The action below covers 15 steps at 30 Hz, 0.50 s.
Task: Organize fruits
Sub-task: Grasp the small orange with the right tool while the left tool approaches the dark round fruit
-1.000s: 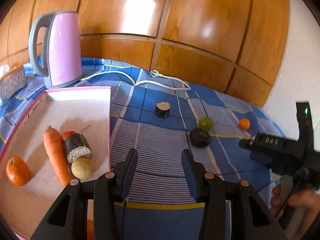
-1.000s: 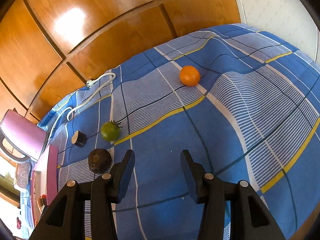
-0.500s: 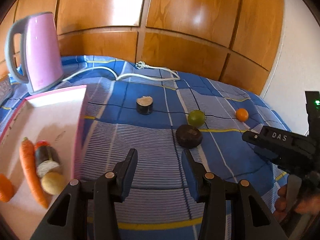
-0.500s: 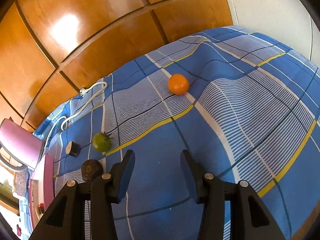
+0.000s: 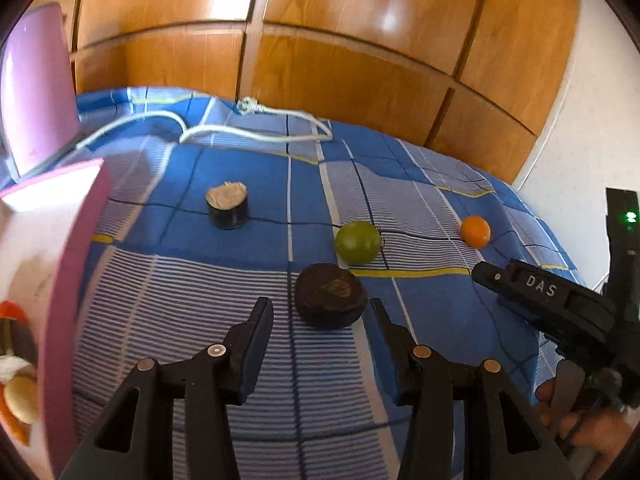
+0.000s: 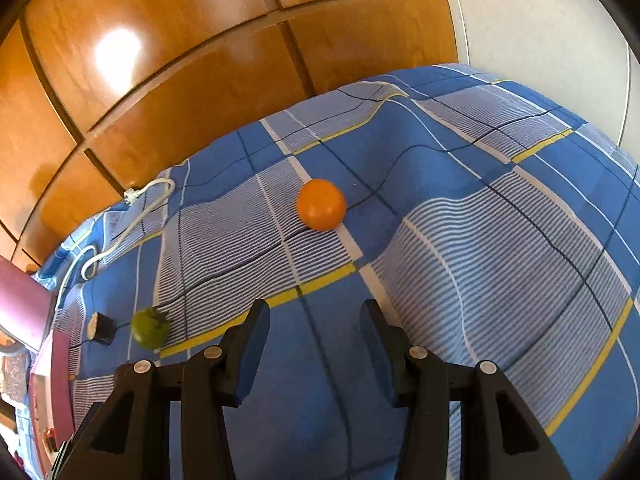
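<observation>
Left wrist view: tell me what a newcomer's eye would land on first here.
The dark round fruit lies on the blue checked cloth just ahead of the left gripper, whose jaws are opening with nothing between them. Behind it sit a green fruit and, farther right, a small orange fruit. The pink tray fills the left edge.

Lime [image 5: 357, 242] lies between avocado [image 5: 330, 301] and orange [image 5: 475, 231].

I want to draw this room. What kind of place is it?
Probably a room in a home: a checked blue cloth covers the surface, glossy wooden panels stand behind it, and a pink kettle has its white cord lying there.
</observation>
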{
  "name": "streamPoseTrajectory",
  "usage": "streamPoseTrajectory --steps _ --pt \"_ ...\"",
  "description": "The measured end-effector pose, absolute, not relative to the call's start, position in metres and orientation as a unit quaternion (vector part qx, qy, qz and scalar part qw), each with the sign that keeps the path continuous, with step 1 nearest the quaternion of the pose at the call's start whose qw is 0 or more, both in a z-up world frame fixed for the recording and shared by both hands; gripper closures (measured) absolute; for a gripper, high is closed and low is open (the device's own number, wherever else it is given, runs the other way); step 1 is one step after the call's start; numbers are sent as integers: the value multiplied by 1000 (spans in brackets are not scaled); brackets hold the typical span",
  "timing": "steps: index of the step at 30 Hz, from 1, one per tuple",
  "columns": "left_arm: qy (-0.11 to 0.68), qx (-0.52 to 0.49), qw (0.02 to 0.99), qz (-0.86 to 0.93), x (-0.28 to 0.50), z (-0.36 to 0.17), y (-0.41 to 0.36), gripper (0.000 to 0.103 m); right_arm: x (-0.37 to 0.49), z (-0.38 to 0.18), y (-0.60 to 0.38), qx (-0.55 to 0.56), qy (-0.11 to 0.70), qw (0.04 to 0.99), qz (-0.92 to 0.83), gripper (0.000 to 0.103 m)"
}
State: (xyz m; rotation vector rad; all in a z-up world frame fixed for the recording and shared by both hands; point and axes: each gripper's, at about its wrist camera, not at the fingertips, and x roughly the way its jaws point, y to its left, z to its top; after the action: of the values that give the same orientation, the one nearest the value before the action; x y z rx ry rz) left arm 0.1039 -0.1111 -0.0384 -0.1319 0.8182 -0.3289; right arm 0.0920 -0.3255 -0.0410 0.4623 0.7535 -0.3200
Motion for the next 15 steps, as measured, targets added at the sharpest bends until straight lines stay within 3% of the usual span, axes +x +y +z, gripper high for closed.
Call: streamPoseTrajectory --steps 6,15 --pt "418 -86 893 -143 124 -44 -117 46 106 -39 -333 196 363 897 -158 55" --pt "422 -86 894 -122 143 -46 -127 46 130 -41 -354 175 370 896 -174 55"
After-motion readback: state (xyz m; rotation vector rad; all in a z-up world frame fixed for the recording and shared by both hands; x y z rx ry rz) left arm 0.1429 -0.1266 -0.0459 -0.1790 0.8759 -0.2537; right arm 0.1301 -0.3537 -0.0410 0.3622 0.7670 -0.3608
